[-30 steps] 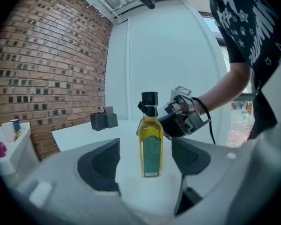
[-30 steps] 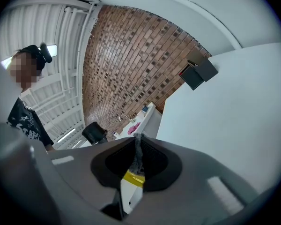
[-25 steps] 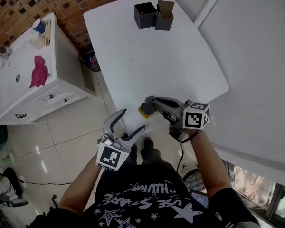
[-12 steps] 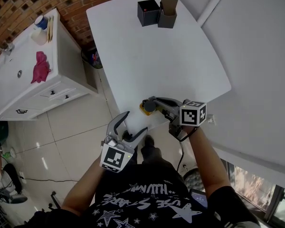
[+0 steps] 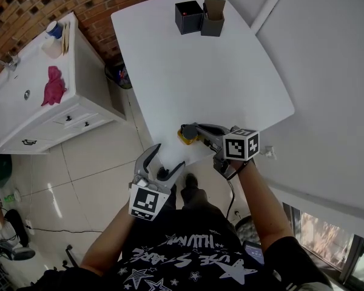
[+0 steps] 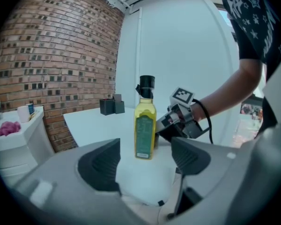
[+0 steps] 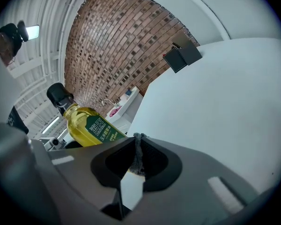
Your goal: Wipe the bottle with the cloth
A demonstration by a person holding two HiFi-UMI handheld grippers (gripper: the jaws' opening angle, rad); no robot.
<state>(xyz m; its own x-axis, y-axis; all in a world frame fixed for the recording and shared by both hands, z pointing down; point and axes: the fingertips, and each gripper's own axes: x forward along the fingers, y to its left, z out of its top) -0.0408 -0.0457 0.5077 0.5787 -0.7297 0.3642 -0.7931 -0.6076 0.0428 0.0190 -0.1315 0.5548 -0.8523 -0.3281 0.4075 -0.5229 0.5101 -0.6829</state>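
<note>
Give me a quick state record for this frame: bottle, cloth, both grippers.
bottle: upright on the white table near its near edge, black cap on
cloth: pink, on the white cabinet, away from the bottle
left gripper: fingers apart, nothing between them, bottle ahead
right gripper: fingers together, close beside the bottle
far end: two dark boxes

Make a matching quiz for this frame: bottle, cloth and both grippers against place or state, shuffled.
Things:
1. bottle
2. cloth
3. left gripper
4. right gripper

Place or state:
A. fingers together
B. lying on the counter
C. upright at the near edge of the table
D. fingers apart

Pairs: 1-C, 2-B, 3-D, 4-A
</note>
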